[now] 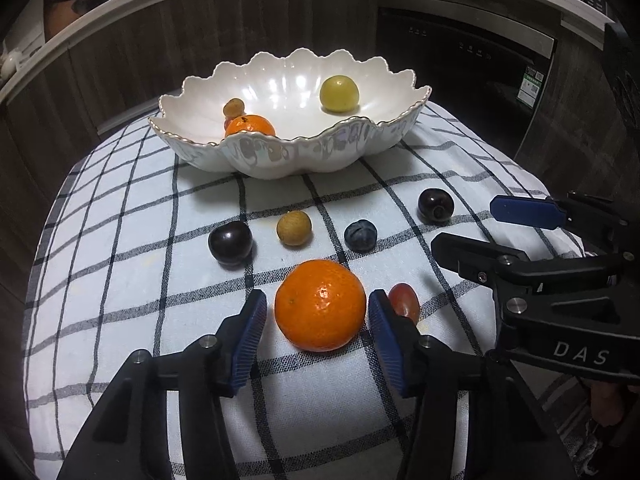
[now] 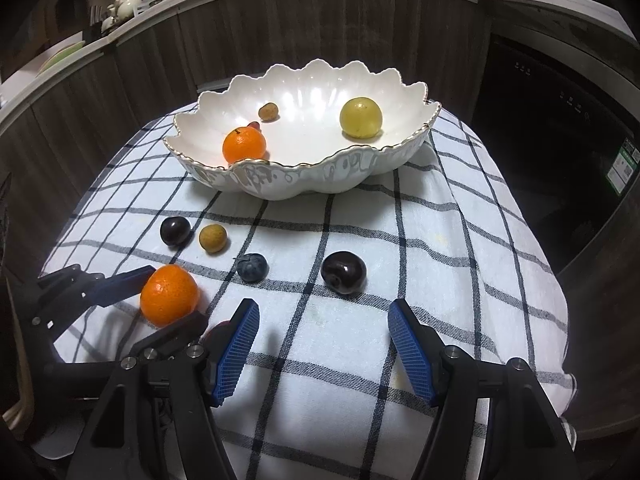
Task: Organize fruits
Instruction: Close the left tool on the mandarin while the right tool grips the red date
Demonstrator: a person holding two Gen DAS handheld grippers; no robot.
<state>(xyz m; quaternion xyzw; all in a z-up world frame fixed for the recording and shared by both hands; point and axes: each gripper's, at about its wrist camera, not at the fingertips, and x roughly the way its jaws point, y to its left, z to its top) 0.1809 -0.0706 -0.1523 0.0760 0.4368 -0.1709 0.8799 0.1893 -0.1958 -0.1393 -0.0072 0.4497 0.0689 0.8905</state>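
Fruit lay loose on the checked cloth (image 1: 120,280) before the bowl (image 1: 400,136), so you set your left gripper (image 1: 317,312) around the near orange (image 1: 320,305), pads flanking it with slivers of gap, not yet clamped. Your right gripper (image 2: 324,344) hung apart and empty near a dark plum (image 2: 343,272), probably waiting. A second orange (image 2: 244,145) already sat in the bowl.

The bowl (image 1: 280,152) looks like glossy, pearly glazed ceramic with a thin gold rim. The checked cloth (image 1: 120,280) is woven and matt. The orange (image 1: 320,305) has shiny, dimpled skin. Ribbed blue pads (image 1: 250,344) line black matt plastic fingers.
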